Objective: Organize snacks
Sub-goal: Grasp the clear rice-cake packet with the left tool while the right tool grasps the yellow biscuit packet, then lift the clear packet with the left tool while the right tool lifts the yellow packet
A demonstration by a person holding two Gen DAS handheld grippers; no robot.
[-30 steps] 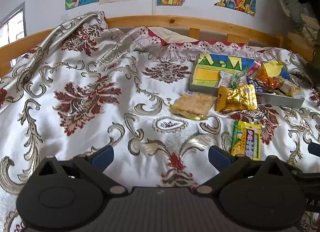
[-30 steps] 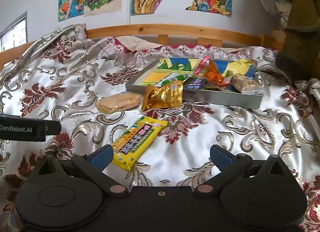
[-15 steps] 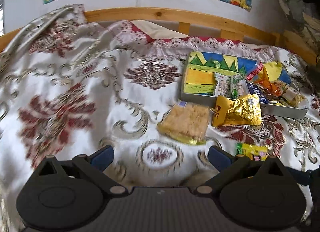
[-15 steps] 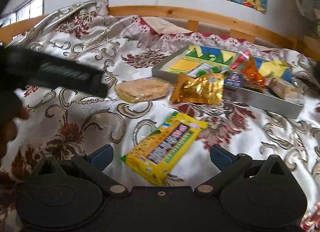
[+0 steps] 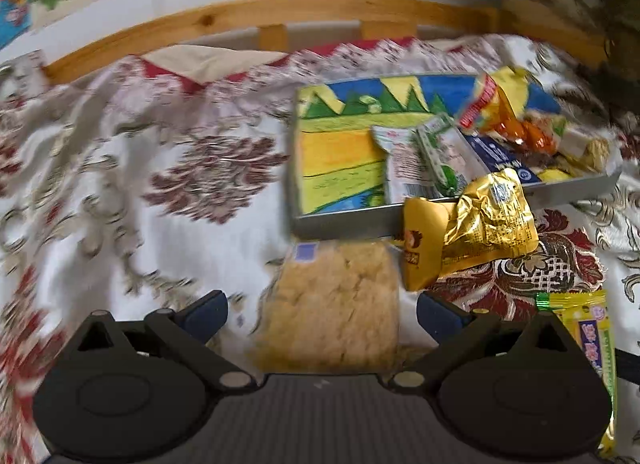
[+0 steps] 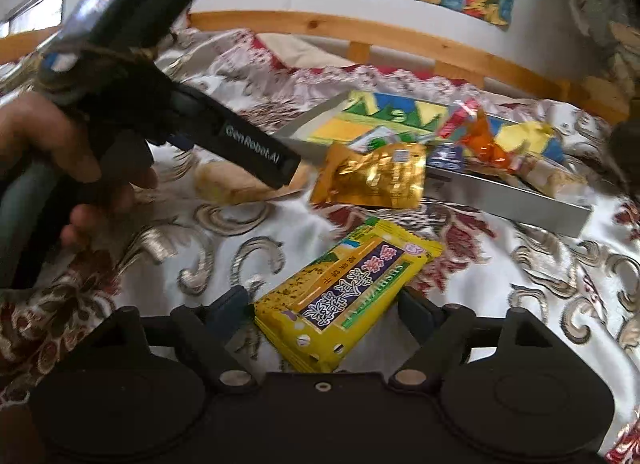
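Note:
A clear pack of pale crackers [image 5: 332,304] lies on the bedspread just in front of the grey tray [image 5: 344,223]. My left gripper [image 5: 322,310] is open, with the pack between its fingers and the pads apart from it. In the right wrist view one of the left gripper's black fingers [image 6: 256,149] reaches over that cracker pack [image 6: 228,183]. A yellow snack packet [image 6: 348,276] lies between the fingers of my right gripper [image 6: 324,306]. Its jaws are closing, with the pads close beside the packet's edges. A crumpled gold packet [image 5: 480,227] leans on the tray's front wall.
The tray [image 6: 520,203] has a painted floor and holds several wrapped snacks at its right end. A person's hand [image 6: 80,151] grips the left tool. The patterned bedspread [image 5: 160,203] spreads out left of the tray. A wooden bed rail [image 5: 280,11] runs along the back.
The left gripper swung right and down until the cracker pack came between its fingers. The right gripper sank a little over the yellow packet and its fingers drew closer together.

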